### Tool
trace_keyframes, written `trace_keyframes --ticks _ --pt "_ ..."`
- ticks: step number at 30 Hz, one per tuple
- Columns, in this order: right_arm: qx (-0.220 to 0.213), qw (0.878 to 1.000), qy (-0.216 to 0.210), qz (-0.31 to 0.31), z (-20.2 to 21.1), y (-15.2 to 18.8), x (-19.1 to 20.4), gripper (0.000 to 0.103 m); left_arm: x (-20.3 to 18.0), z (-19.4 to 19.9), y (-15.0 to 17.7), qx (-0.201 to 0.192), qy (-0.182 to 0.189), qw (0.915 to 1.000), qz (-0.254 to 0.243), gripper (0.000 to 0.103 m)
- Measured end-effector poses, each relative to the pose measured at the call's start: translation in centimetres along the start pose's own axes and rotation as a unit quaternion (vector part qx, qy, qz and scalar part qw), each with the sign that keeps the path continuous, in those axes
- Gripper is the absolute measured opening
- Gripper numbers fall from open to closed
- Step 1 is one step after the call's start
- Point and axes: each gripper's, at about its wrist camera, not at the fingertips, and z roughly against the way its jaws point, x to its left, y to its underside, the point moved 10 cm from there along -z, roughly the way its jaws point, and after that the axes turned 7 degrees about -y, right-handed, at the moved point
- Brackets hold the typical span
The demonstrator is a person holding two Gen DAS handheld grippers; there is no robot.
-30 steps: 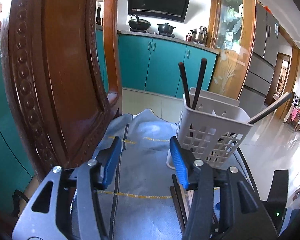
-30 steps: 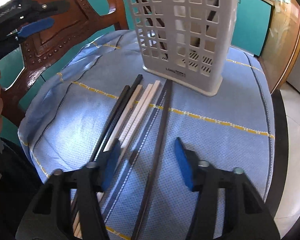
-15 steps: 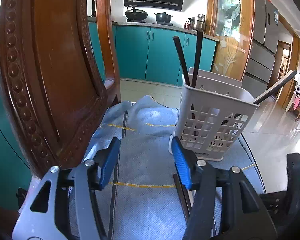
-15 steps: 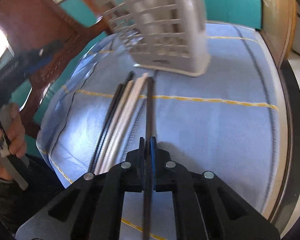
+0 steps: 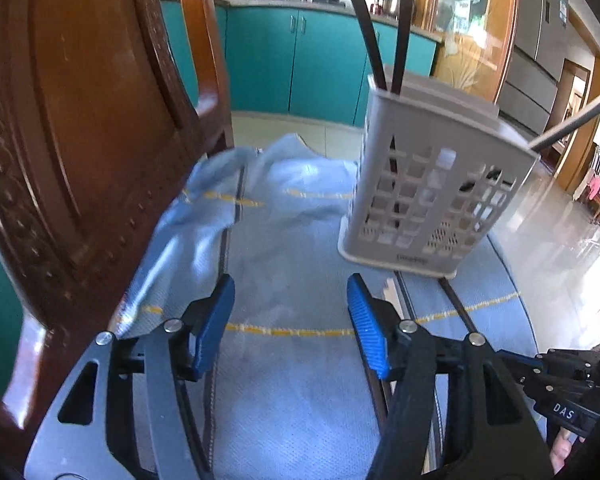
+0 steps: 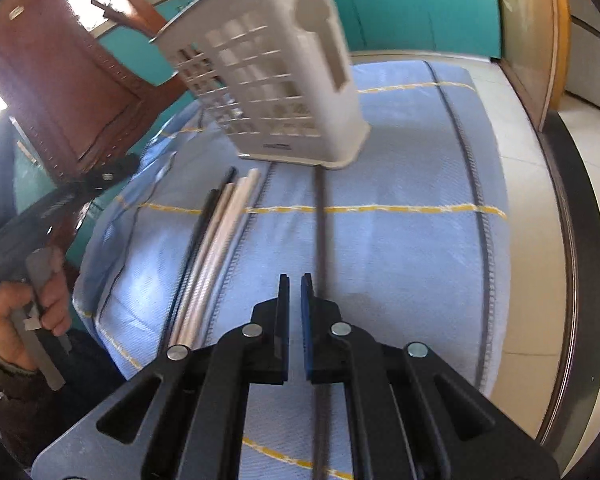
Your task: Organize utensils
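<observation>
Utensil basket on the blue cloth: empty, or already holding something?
Holding something: three dark chopsticks stick out of the basket, two near upright at one end, one leaning out over the other end's rim.

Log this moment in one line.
left gripper: jaws opening, empty | right gripper: shut, dark chopstick alongside, not gripped | basket: upright on cloth

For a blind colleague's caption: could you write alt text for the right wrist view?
The right gripper, jaws shut, hangs over a blue tablecloth beside a dark chopstick that passes under one finger. Pale and dark chopsticks lie left of it; a white slotted utensil holder stands beyond.
</observation>
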Motion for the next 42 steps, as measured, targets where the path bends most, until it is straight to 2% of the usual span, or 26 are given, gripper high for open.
trace_keyframes --ticks 8,15,23,25,26,33,36,38,40,42 --pt "0.042 0.998 -0.004 0.037 -1.7 1.3 1.6 0.006 -0.7 -1.1 1.2 0.019 -0.006 0.9997 -0.016 0.062" --pt "0.044 0.998 -0.006 0.044 -2.0 1.5 1.9 0.007 -1.1 -1.5 1.8 0.031 -0.005 0.9993 -0.021 0.064" --pt "0.007 0.998 0.039 0.051 -1.2 0.2 1.2 0.03 -1.1 -1.8 2.1 0.04 -0.007 0.9989 -0.023 0.066" --pt "-0.008 0.996 0.064 0.064 -1.2 -0.4 1.2 0.044 -1.1 -2.0 2.3 0.043 -0.006 0.9988 -0.024 0.066" --pt "-0.014 0.995 0.074 0.068 -1.3 -0.7 1.2 0.046 -1.1 -2.0 2.3 0.044 -0.007 0.9987 -0.024 0.067" --pt "0.0 0.989 0.115 0.095 -3.2 -0.6 1.6 0.049 -1.1 -2.6 3.3 0.059 -0.008 0.9978 -0.03 0.067" --pt "-0.002 0.985 0.131 0.11 -3.3 -0.4 1.6 0.046 -0.8 -2.6 3.6 0.061 -0.011 0.9976 -0.032 0.068" --pt "-0.005 0.984 0.14 0.106 -3.0 -0.5 1.1 0.033 -0.6 -2.6 3.8 0.062 -0.013 0.9975 -0.031 0.068" --pt "-0.009 0.987 0.138 0.081 -2.5 -0.5 0.2 0.012 -0.3 -2.6 3.9 0.064 -0.015 0.9974 -0.029 0.068" --pt "-0.012 0.991 0.122 0.047 -2.0 -0.6 -0.8 0.005 -0.1 -2.6 4.1 0.065 -0.016 0.9974 -0.029 0.068"
